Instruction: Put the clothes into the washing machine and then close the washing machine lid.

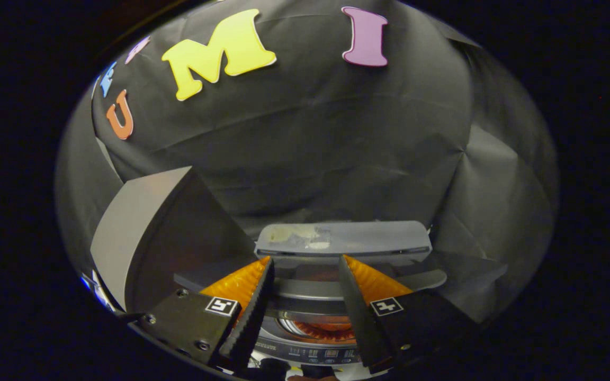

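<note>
Your tool [305, 275] sits spread apart, gripping nothing, right above the washing machine [315, 330]. Something orange – likely the clothes [331, 329] – lies in the drum, and the lid [343, 239] stands raised beyond the fingers – closing it looks like what's left.

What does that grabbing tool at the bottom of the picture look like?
It is a pair of tongs with two wedge-shaped fingers that taper to points. Their inner faces are ridged like saw teeth. Each finger sits on a dark block fastened with small screws, and each block carries a small square black-and-white marker. The tongs are open, above the washing machine.
</note>
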The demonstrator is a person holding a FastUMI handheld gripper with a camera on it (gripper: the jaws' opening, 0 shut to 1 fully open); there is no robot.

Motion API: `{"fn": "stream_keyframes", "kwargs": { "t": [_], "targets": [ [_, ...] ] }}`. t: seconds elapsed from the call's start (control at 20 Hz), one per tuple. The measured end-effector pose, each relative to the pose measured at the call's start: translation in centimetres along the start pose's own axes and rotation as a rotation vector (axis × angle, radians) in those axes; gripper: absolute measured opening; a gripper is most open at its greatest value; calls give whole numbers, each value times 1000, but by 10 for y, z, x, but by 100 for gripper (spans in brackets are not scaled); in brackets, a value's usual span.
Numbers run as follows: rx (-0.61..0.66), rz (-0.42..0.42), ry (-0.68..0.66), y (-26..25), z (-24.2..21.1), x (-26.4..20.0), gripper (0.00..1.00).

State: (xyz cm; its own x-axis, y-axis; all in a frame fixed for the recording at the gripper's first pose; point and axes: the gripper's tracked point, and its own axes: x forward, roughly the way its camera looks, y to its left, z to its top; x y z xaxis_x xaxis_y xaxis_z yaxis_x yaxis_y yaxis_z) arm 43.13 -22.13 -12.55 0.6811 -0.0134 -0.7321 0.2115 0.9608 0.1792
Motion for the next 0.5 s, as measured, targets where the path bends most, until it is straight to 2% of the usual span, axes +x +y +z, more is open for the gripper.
{"fn": "stream_keyframes", "kwargs": {
  "t": [0.2,0.35,0.5],
  "targets": [
    [7,-23,2,-6,-35,1,77],
    [12,-18,-26,1,-46,-15,77],
    [4,-47,-47,3,-53,-25,77]
  ]
}}
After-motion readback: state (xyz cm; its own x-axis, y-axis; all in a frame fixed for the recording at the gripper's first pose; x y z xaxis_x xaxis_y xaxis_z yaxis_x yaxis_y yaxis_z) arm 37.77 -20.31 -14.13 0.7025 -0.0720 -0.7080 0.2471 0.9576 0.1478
